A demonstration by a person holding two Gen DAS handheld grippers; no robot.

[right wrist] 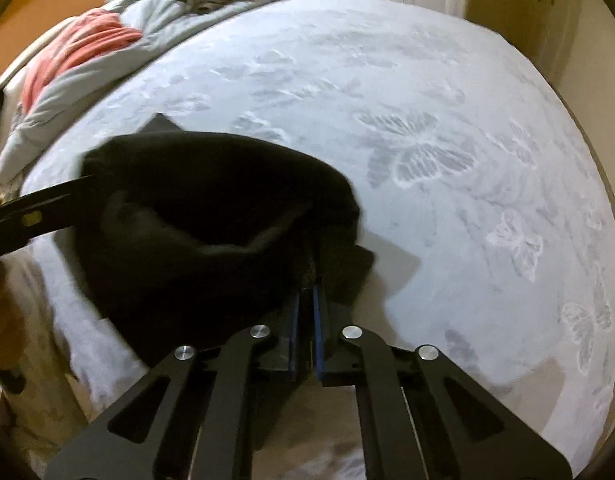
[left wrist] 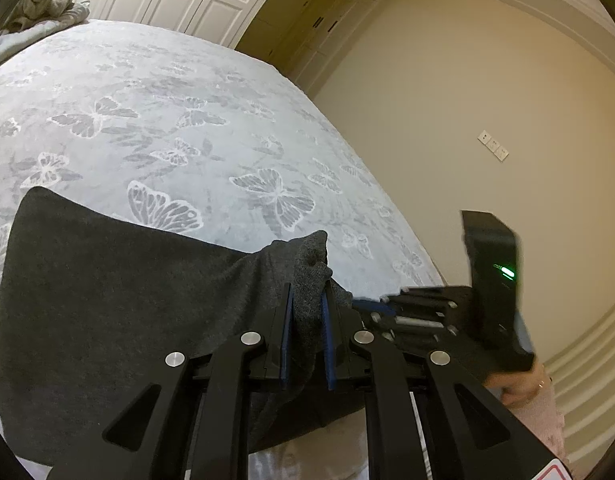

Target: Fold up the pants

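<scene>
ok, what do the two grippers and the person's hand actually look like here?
Both the left gripper and right gripper are matte black, with blue finger pads, slotted linkage arms and silver round pivot bolts. Seen from the left wrist, the right unit's black body has a green light. The bare hand wears a ring and a pink sleeve.

Right gripper (right wrist: 306, 300) jaws clamping dark pants (right wrist: 211, 216), bunched above butterfly-print bedspread (right wrist: 447, 128), crumpled bedding (right wrist: 107, 48) behind

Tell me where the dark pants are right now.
The dark pants hang low over the near part of the butterfly bedspread, pinched in both the left tongs and the right tongs.
</scene>
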